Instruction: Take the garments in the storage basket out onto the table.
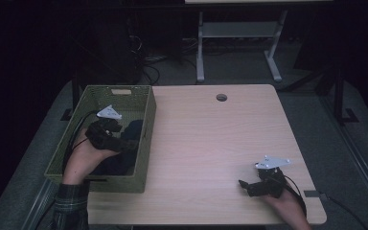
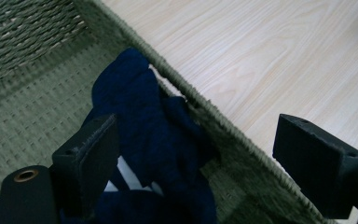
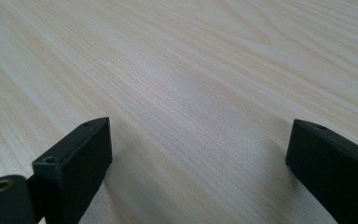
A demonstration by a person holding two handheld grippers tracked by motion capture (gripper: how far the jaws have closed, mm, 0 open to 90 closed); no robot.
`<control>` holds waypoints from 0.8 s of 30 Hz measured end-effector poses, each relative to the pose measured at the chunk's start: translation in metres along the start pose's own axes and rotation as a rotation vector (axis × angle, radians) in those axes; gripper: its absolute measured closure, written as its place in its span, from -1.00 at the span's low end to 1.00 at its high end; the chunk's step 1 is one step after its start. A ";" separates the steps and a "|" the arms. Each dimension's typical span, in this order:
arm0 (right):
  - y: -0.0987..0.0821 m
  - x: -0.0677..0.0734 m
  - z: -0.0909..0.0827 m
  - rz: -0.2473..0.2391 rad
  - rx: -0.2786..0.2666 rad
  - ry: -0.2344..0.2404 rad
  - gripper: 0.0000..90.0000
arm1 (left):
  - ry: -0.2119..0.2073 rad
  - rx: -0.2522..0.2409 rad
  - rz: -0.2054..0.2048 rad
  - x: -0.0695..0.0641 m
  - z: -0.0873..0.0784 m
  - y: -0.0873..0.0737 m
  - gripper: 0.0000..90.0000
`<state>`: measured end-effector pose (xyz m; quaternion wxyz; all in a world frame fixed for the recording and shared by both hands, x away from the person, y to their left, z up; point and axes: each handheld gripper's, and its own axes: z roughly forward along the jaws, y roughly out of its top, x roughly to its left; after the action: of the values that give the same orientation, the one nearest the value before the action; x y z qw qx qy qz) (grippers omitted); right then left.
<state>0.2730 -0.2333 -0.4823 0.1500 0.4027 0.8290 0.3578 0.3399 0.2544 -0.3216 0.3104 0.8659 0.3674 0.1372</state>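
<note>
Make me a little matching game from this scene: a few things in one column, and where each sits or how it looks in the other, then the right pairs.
Things:
1. basket
2. blue cloth
3. left gripper
4. right gripper

Descriptions:
A. open, low over bare wood near the table's front right corner
B. green and woven, on the table's left edge
C. open, inside the basket, over the cloth
D. crumpled on the basket floor against its wall

Pairs: 1-B, 2-D, 3-C, 4-A
</note>
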 end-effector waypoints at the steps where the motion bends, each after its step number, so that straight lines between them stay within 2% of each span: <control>1: 0.000 0.000 0.000 -0.003 0.001 -0.001 -0.86 | 0.007 0.003 -0.003 0.002 -0.001 -0.002 -0.68; 5: 0.000 0.000 0.000 -0.002 0.001 0.000 -0.86 | 0.025 0.023 -0.020 0.007 0.000 -0.008 -0.68; 9: 0.000 0.000 0.000 0.000 0.000 0.000 -0.86 | 0.022 0.040 -0.035 0.010 0.004 -0.012 -0.68; 16: 0.000 0.000 0.000 0.001 0.000 0.000 -0.86 | 0.024 0.079 -0.043 0.011 0.009 -0.018 -0.68; 19: 0.000 0.000 0.000 0.001 0.001 0.000 -0.86 | 0.039 0.106 -0.045 0.011 0.012 -0.020 -0.68; 24: 0.000 0.000 0.000 0.001 0.001 0.000 -0.86 | 0.025 0.131 -0.055 0.013 0.018 -0.023 -0.68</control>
<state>0.2729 -0.2333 -0.4822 0.1496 0.4033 0.8289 0.3577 0.3441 0.2686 -0.3500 0.2519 0.8723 0.4029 0.1151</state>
